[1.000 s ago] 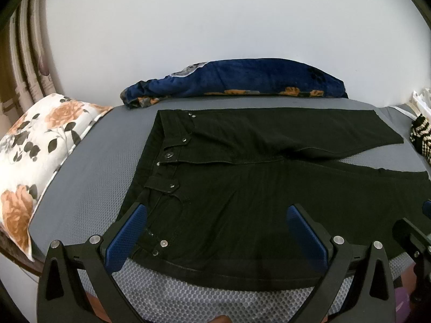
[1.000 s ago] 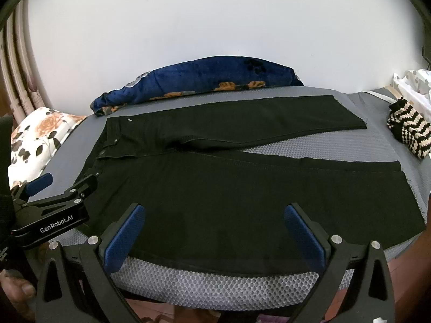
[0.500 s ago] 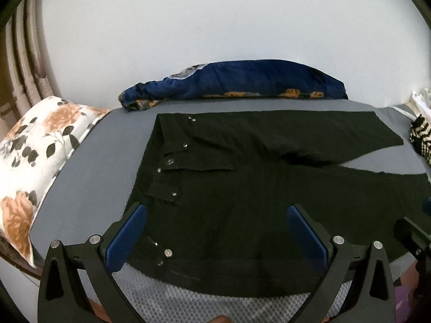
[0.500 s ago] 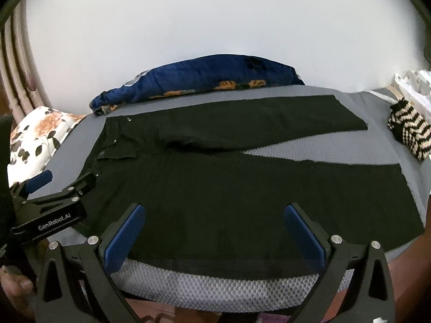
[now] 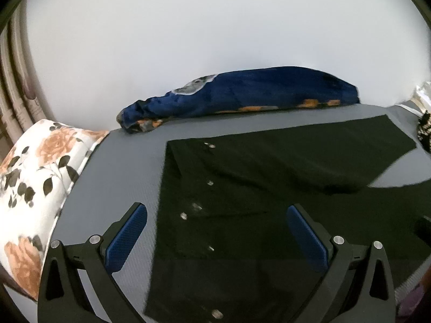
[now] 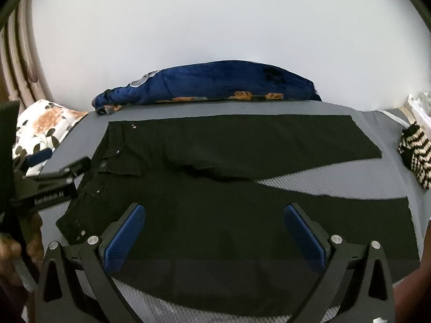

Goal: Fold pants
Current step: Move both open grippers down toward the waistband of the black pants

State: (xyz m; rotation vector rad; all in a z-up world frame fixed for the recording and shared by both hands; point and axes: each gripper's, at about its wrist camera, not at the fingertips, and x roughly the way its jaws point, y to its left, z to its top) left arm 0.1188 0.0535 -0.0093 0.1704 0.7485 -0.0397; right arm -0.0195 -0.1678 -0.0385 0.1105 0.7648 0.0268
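Note:
Black pants (image 6: pixel 215 188) lie flat on the grey bed (image 6: pixel 336 180), waistband to the left, both legs spread to the right with a gap between them. In the left wrist view the pants (image 5: pixel 256 188) show their waistband with metal studs. My left gripper (image 5: pixel 216 232) is open and empty above the waistband end. My right gripper (image 6: pixel 214 231) is open and empty above the near leg. The left gripper also shows at the left edge of the right wrist view (image 6: pixel 51 185).
A rolled blue blanket (image 6: pixel 210 86) lies along the wall behind the pants. A floral pillow (image 5: pixel 35 177) sits at the left end of the bed. A black-and-white striped knit item (image 6: pixel 416 156) lies at the right. The bed's front edge is just below the grippers.
My left gripper has moved forward and left over the waistband; the view is blurred by motion. My right gripper has moved forward slightly over the near leg. Both stay open.

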